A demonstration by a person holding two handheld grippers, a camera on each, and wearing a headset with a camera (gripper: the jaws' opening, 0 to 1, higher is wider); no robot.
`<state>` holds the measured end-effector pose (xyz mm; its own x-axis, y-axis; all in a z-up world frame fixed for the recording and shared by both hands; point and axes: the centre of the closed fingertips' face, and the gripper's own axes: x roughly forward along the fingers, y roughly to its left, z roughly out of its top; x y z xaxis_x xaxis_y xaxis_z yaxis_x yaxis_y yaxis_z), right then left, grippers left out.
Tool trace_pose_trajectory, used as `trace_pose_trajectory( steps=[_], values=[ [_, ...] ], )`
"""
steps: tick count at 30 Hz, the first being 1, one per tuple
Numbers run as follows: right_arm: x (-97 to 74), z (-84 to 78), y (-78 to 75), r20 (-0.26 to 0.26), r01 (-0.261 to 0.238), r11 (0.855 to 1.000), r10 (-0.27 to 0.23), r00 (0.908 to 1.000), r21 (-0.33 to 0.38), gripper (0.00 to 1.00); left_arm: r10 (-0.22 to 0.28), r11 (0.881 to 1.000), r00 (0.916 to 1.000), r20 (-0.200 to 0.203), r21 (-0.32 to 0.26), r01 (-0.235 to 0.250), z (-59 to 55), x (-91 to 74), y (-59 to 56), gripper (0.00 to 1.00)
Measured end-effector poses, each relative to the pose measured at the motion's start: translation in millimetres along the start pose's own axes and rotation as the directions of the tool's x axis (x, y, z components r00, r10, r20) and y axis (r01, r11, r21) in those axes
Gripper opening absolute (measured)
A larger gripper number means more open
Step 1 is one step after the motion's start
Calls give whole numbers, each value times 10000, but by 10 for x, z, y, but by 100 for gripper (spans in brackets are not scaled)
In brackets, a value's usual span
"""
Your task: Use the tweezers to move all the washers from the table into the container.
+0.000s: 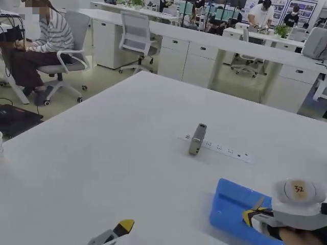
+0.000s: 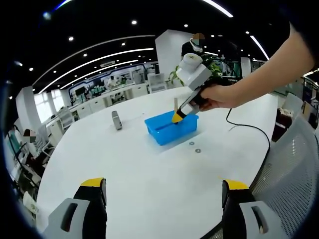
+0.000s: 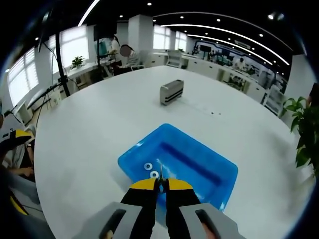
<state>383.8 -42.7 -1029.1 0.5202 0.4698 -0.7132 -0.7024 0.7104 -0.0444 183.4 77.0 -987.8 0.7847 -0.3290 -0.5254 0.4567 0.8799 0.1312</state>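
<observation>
In the head view, my right gripper (image 1: 251,215) hangs over the blue container (image 1: 230,199) at the lower right. In the left gripper view, my left gripper (image 2: 163,185) gapes wide and empty, and two loose washers (image 2: 192,143) lie on the table (image 2: 124,169) just beside the container. In the right gripper view, the jaws pinch the tweezers (image 3: 161,174) above two washers inside (image 3: 148,166). I judge this a drop-off, with the loose pair to fetch next.

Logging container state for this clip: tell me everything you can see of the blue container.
The blue container is a shallow rectangular tray, plastic by its look, with rounded corners. It sits flat and open on the white table. Two washers lie inside near one corner. The right gripper hangs over that end, its tweezers pointing in. Two loose washers lie on the table beside it.
</observation>
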Motion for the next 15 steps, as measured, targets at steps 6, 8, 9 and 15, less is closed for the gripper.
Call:
trace_pose_trajectory(
  steps=[6, 8, 9, 15],
  values=[
    [32, -18, 7, -121, 200, 9966, -210, 9997, -802, 2, -9, 9999, 9999, -121, -135, 8, -26, 9, 10, 98],
    [35, -7, 19, -132, 183, 9956, -196, 9997, -917, 2, 3, 9999, 10000, -82, -168, -5, -19, 7, 14, 98],
    [40, -4, 19, -169, 191, 9948, -208, 9996, -1000, 2, -6, 9998, 10000, -72, -176, 5, -18, 6, 13, 98],
    [66, 3, -1, -160, 217, 9963, -231, 9996, -831, 2, 0, 10000, 9999, -144, -95, -1, -28, 8, 9, 98]
  ],
)
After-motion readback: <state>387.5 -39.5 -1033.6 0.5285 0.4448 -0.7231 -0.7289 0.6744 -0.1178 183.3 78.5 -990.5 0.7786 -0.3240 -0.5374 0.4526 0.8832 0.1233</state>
